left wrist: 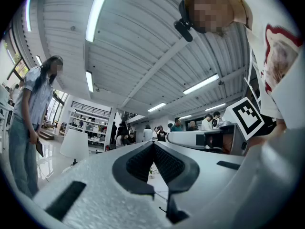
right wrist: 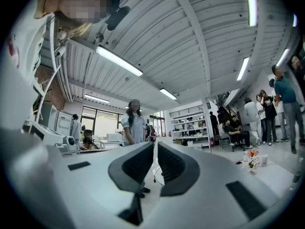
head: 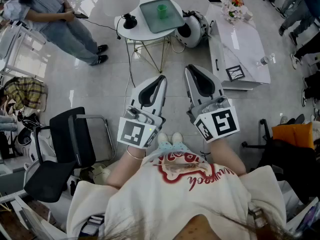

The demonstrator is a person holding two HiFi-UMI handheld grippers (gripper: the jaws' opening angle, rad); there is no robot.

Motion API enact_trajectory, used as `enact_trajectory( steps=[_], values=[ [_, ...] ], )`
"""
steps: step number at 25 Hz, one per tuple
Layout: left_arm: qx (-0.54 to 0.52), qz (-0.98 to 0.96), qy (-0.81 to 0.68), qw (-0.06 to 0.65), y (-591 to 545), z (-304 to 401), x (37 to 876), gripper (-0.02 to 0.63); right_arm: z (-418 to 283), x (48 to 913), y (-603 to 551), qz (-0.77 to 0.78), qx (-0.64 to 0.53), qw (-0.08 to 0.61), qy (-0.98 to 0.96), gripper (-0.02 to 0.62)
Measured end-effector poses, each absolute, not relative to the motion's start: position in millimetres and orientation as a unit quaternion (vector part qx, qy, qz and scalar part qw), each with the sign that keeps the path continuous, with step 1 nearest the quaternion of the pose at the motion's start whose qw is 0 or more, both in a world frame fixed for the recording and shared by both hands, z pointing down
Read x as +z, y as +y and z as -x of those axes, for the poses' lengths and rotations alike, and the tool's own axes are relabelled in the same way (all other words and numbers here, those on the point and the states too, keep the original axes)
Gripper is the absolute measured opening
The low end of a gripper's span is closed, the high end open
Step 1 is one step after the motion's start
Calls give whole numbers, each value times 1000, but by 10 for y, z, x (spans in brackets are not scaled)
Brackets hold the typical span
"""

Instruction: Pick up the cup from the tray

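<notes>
A green cup [head: 162, 10] stands upright on a grey tray [head: 150, 19], which rests on a small round white table [head: 131, 31] far ahead in the head view. Both grippers are held close to my body, well short of that table, and point towards it. The left gripper [head: 161, 77] has its jaws together with nothing between them, its tips [left wrist: 153, 147] meeting in its own view. The right gripper [head: 189, 69] is shut as well and holds nothing, its tips [right wrist: 156, 144] nearly touching. Neither gripper view shows the cup or the tray; both look up at the ceiling and the room.
A person [head: 60, 19] stands at the far left, holding a dark device. A long white table [head: 240, 44] with flowers [head: 234, 4] and a bottle [head: 265, 60] lies to the right. A black chair [head: 65, 144] is at my left. Cables trail on the floor by the round table.
</notes>
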State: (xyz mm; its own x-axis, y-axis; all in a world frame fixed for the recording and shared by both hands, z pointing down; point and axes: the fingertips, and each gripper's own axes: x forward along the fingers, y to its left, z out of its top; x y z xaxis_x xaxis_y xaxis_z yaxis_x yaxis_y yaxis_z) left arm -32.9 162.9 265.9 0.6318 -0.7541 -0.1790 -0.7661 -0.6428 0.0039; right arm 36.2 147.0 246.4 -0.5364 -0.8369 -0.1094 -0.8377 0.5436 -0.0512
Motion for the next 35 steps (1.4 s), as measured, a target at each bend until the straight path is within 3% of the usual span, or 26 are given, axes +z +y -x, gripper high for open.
enact_trajectory(
  steps=[17, 35],
  values=[
    [83, 900, 427, 33, 1596, 294, 2704, 12, -467, 2490, 1427, 483, -16, 83, 872, 44],
    [85, 888, 451, 33, 1179, 70, 2787, 12, -660, 2569, 990, 464, 5, 61, 884, 44]
  ],
)
